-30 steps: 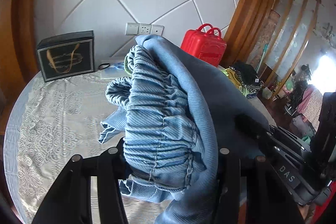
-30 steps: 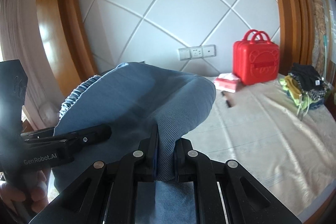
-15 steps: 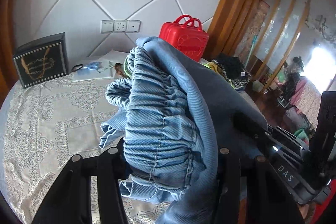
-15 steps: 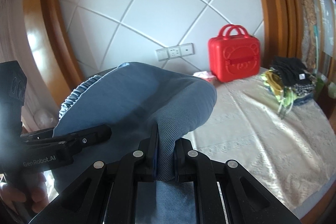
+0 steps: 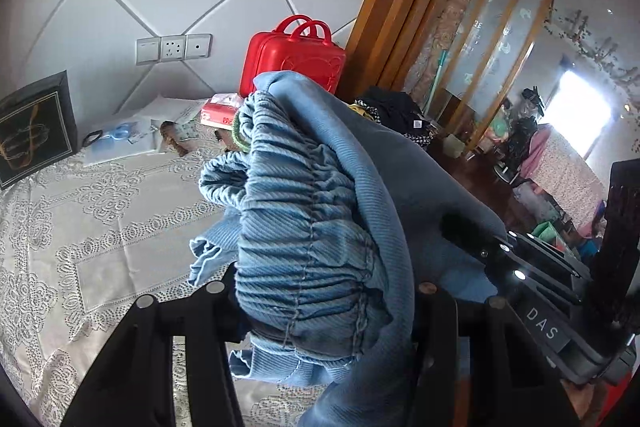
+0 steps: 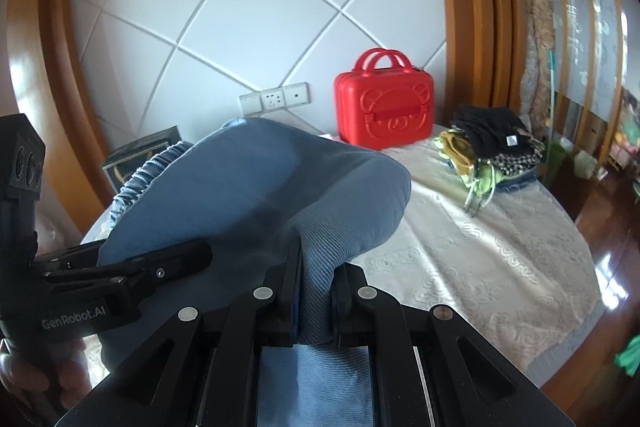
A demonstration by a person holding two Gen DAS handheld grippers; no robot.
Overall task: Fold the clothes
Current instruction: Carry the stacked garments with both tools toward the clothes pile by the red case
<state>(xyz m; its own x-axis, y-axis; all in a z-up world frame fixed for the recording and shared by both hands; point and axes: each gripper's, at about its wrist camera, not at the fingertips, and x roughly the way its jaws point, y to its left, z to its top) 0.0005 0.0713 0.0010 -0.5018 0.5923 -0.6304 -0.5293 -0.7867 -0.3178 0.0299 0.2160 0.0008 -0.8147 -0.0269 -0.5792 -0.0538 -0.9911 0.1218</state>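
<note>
While both tools are held up over the table: each has a bite of one bunched blue garment.
Garment: blue trousers with a gathered elastic waistband, lifted clear of the lace tablecloth and draped over both sets of jaws.
Left gripper: jaws fairly wide apart but filled, clamped on the thick waistband wad between them.
Right gripper: jaws nearly together, pinching a narrow fold of the smooth ribbed cloth, which balloons up just ahead of them.
Writing on the tools: "GenRobot.AI" in pale letters on the left tool's body, seen from the right wrist camera; "DAS" on the right tool's body, seen from the left wrist camera.
Beyond the jaws: red case with a bear face moulded on it, standing by the wall under a row of white sockets.
Right of the right jaws: stack of folded clothes, a small white tag on the black top piece, its print too small to read.
Left of the left jaws: black box with a gold design, no lettering legible.
</note>
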